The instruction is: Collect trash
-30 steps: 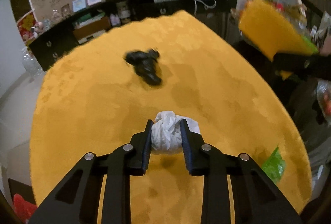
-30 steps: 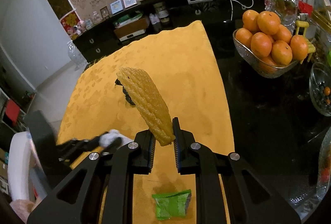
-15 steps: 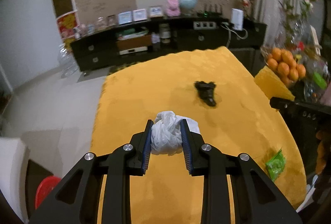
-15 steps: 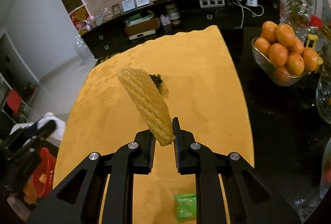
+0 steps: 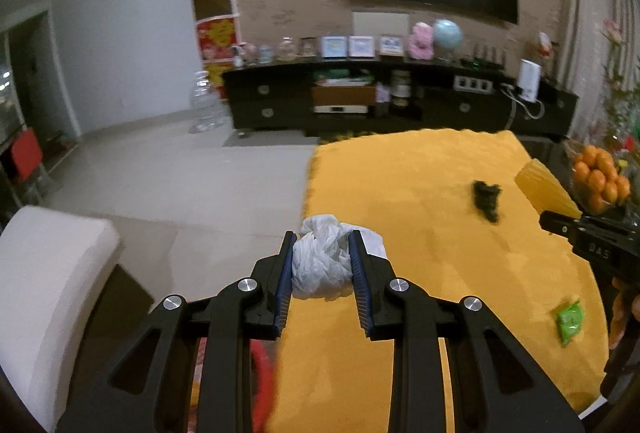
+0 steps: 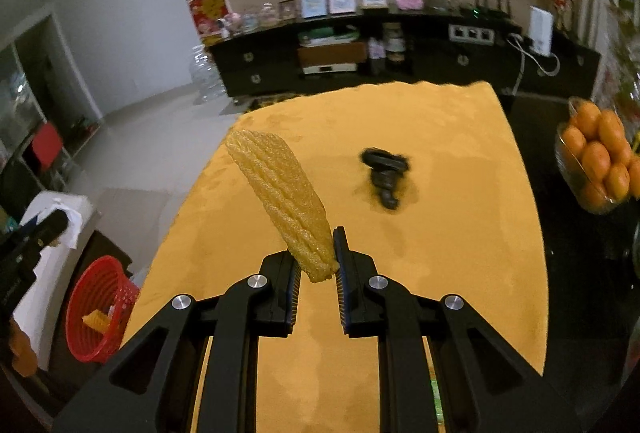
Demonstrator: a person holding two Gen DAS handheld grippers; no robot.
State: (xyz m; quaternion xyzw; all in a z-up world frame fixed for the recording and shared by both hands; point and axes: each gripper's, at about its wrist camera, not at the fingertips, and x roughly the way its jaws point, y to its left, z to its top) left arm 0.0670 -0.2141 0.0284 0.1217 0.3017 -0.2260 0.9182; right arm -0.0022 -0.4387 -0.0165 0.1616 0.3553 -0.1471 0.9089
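My left gripper (image 5: 322,253) is shut on a crumpled white tissue (image 5: 326,263) and holds it over the left edge of the yellow tablecloth (image 5: 420,193). My right gripper (image 6: 316,257) is shut on a yellow foam net sleeve (image 6: 280,193), held above the cloth; the sleeve also shows in the left wrist view (image 5: 546,189). A black crumpled item (image 6: 384,173) lies mid-table, also in the left wrist view (image 5: 486,197). A green wrapper (image 5: 568,319) lies near the front right. A red basket (image 6: 98,309) stands on the floor left of the table, with a yellow piece inside.
A white chair (image 5: 44,285) stands left of the table. A glass bowl of oranges (image 6: 600,161) sits on the dark table at right. A black TV cabinet (image 5: 380,101) with frames and ornaments lines the far wall. Tiled floor (image 5: 180,173) lies to the left.
Both grippers have swung left and pulled back from the table, still holding the tissue and foam sleeve. The red basket is now nearer in the right wrist view.
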